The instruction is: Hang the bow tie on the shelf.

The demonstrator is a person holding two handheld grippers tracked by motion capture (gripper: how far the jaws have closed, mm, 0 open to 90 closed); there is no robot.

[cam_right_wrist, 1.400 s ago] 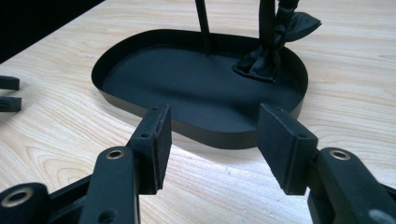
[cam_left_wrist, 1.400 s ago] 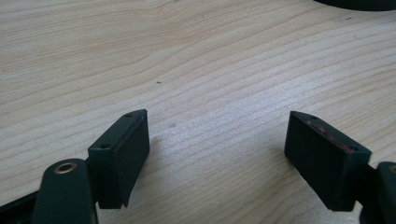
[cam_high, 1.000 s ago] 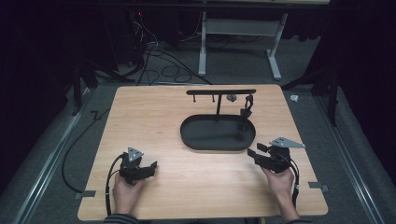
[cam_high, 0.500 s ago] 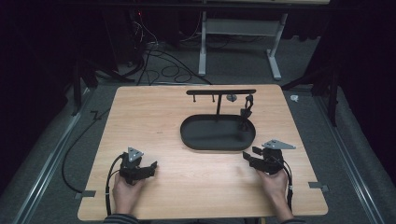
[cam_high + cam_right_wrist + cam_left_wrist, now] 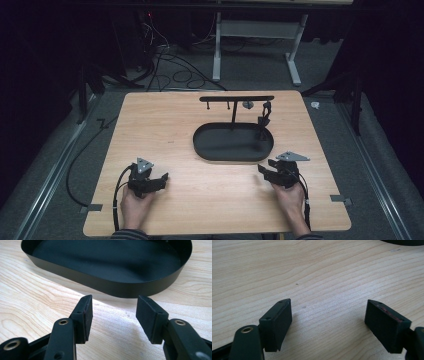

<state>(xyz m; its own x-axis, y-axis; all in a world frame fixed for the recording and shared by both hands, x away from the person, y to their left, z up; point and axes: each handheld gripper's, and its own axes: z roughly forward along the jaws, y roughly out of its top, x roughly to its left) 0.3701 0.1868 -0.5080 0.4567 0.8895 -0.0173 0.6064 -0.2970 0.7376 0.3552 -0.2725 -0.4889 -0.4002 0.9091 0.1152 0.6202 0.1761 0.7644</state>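
Observation:
A black oval tray [image 5: 210, 150] lies right of centre on the wooden table [image 5: 165, 125]. A T-shaped black stand [image 5: 233, 107] rises from the tray, with a small grey piece [image 5: 247, 104] and a dark dangling item [image 5: 265, 115] hanging from its bar. My left gripper [image 5: 160, 180] [image 5: 328, 312] rests low over bare wood near the front left, open and with nothing in it. My right gripper [image 5: 263, 171] [image 5: 113, 307] sits just in front of the tray's near wall [image 5: 105, 286], jaws apart with nothing between them.
Cables trail from both grippers toward the table's front edge. Beyond the table a white desk frame [image 5: 255, 45] and loose cables [image 5: 165, 60] lie on the grey carpet. Dark stands flank the table at left [image 5: 87, 85] and right [image 5: 350, 85].
My right gripper has sunk toward the tabletop and shifted a little left, nearer the tray's front. The left gripper has stayed put.

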